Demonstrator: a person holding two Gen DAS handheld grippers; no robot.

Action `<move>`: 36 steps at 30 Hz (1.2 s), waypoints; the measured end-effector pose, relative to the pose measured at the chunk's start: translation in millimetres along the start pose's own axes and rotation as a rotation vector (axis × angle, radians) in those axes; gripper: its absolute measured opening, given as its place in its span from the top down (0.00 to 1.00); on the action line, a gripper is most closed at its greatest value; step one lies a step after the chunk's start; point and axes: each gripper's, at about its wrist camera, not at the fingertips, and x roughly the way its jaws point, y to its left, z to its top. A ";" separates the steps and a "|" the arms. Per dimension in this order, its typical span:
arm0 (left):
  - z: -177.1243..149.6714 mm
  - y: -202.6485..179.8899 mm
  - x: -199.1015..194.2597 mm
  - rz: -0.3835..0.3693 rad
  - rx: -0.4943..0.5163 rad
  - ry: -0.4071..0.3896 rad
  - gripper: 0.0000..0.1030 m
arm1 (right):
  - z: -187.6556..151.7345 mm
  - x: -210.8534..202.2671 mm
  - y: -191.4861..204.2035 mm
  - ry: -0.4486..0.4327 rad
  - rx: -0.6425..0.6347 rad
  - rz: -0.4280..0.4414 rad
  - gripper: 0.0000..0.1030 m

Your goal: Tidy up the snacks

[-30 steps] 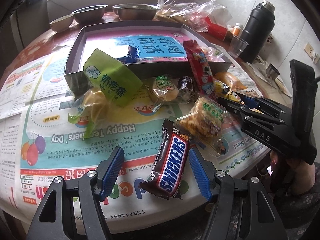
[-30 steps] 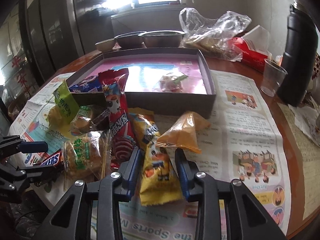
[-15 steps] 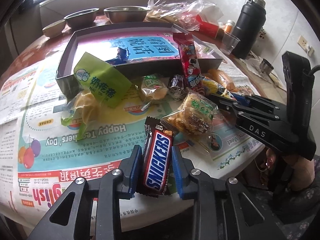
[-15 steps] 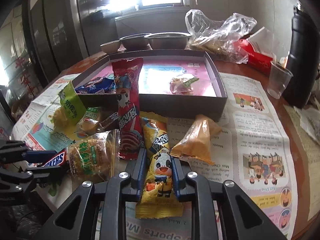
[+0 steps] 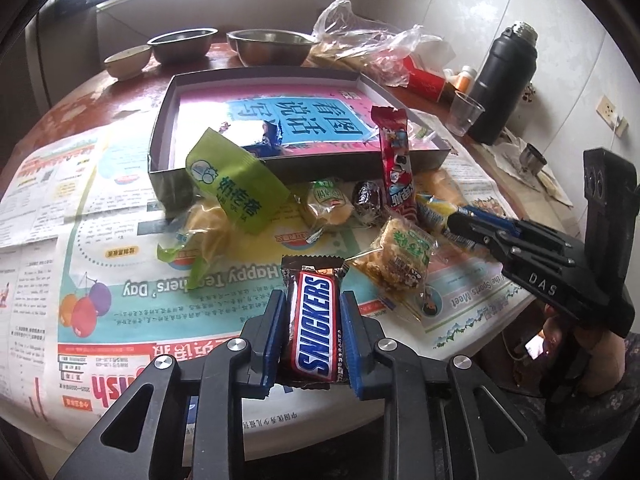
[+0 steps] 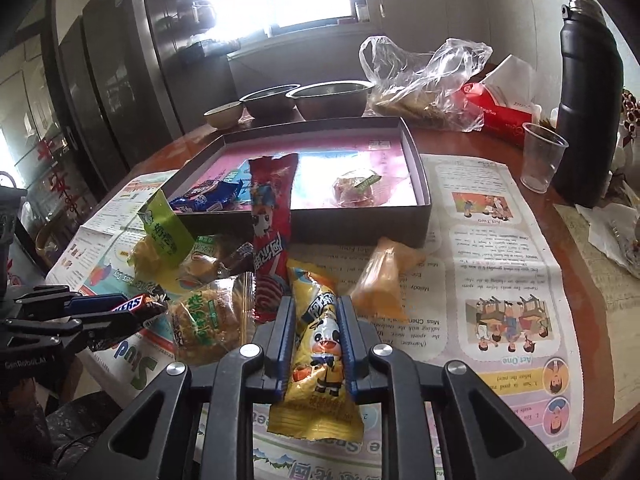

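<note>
My left gripper (image 5: 312, 299) grips a Snickers bar (image 5: 316, 320) lengthwise over the newspaper, its jaws still closing with the pads pressed on the wrapper. My right gripper (image 6: 315, 306) is shut on a yellow cow-print packet (image 6: 320, 352). Each gripper shows in the other's view: the left gripper (image 6: 100, 312) with the bar (image 6: 132, 304), the right gripper (image 5: 460, 224) with the yellow packet (image 5: 432, 206). Behind them stands an open dark box (image 5: 160, 136) holding a blue packet (image 6: 204, 196) and a wrapped cake (image 6: 356, 188). A red stick packet (image 5: 394, 160) leans on the box wall.
Loose snacks lie between grippers and box: a green packet (image 5: 236, 184), a rice-crisp packet (image 5: 400, 256), an orange packet (image 6: 384, 276). A black flask (image 5: 504, 80), plastic cup (image 5: 464, 114), plastic bag (image 5: 368, 40) and metal bowls (image 5: 272, 44) stand behind. The table edge runs just below my grippers.
Both grippers went from open to shut: the left on the Snickers bar, now straight between the pads, the right on the yellow packet, now a little higher.
</note>
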 end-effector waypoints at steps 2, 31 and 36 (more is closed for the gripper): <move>0.0 -0.2 0.0 -0.002 -0.001 0.000 0.73 | -2.2 1.2 0.1 0.012 -0.003 0.005 0.82; -6.6 -8.8 17.9 0.016 0.041 0.060 0.72 | -3.4 14.3 -1.5 0.012 -0.029 -0.049 0.81; 0.9 -2.5 5.4 0.019 0.022 0.013 0.72 | 4.0 0.7 -9.9 -0.023 0.019 -0.023 0.81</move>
